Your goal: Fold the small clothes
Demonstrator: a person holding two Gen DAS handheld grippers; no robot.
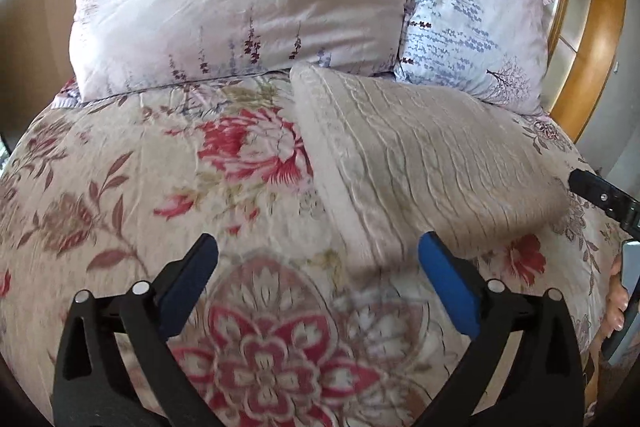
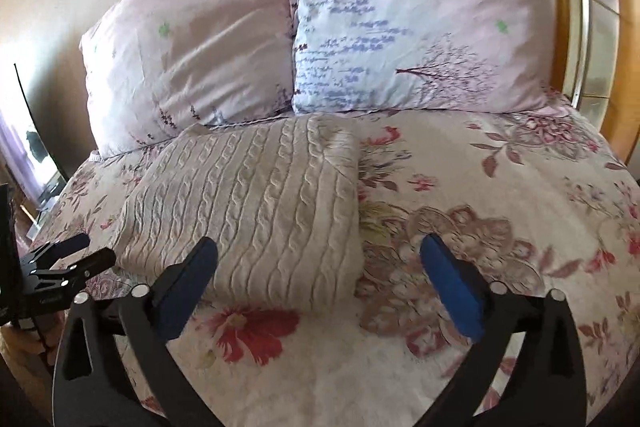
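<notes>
Sweater [image 2: 256,211]: lying folded on bedspread [image 2: 480,267]; nothing seen left undone.
Left gripper [image 1: 318,281]: being held agape, empty.
Right gripper [image 2: 320,281]: being held agape, empty.

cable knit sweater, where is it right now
The folded cable knit sweater lies on the floral bedspread, just in front of the two pillows. In the right wrist view it sits left of centre, apart from both open grippers.
</notes>
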